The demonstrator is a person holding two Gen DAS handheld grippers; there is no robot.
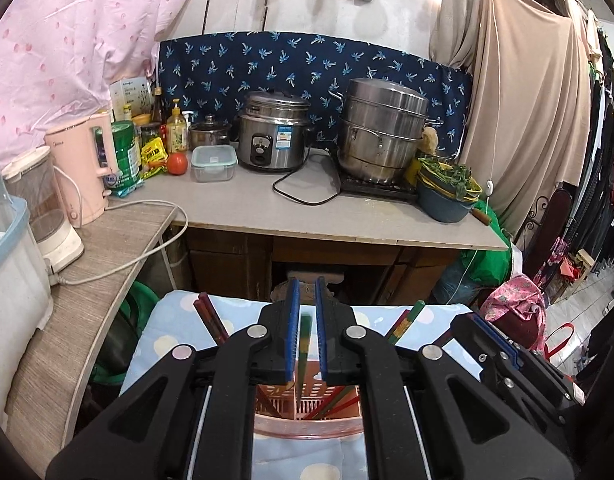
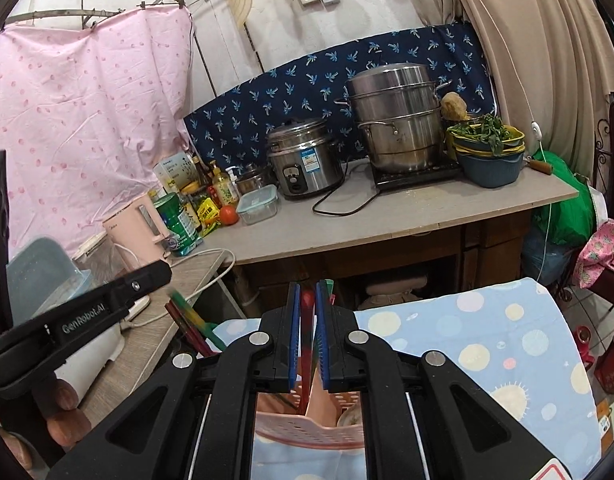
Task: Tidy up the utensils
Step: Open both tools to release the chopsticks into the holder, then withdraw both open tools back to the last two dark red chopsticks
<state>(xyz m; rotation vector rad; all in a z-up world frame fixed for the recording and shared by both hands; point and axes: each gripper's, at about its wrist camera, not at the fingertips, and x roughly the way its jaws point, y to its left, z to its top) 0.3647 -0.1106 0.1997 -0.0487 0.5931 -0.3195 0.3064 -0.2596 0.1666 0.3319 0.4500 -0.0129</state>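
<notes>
A pink slotted utensil basket (image 1: pixel 309 406) stands on a blue dotted cloth below both grippers; it also shows in the right wrist view (image 2: pixel 307 432). My left gripper (image 1: pixel 307 336) is shut on a green chopstick (image 1: pixel 305 344) that points down into the basket. Several red and green chopsticks (image 1: pixel 209 318) stick up from the basket at the left and others (image 1: pixel 405 322) at the right. My right gripper (image 2: pixel 307 336) is shut on a red chopstick (image 2: pixel 307 344) above the basket. The left gripper (image 2: pixel 91 312) shows at the left of the right wrist view.
A grey counter (image 1: pixel 267 204) lies ahead with a rice cooker (image 1: pixel 273 136), a steel steamer pot (image 1: pixel 381 128), a blue bowl of greens (image 1: pixel 447 192), a tomato, bottles and a pink kettle (image 1: pixel 83 168). A wooden shelf (image 1: pixel 87 280) runs along the left.
</notes>
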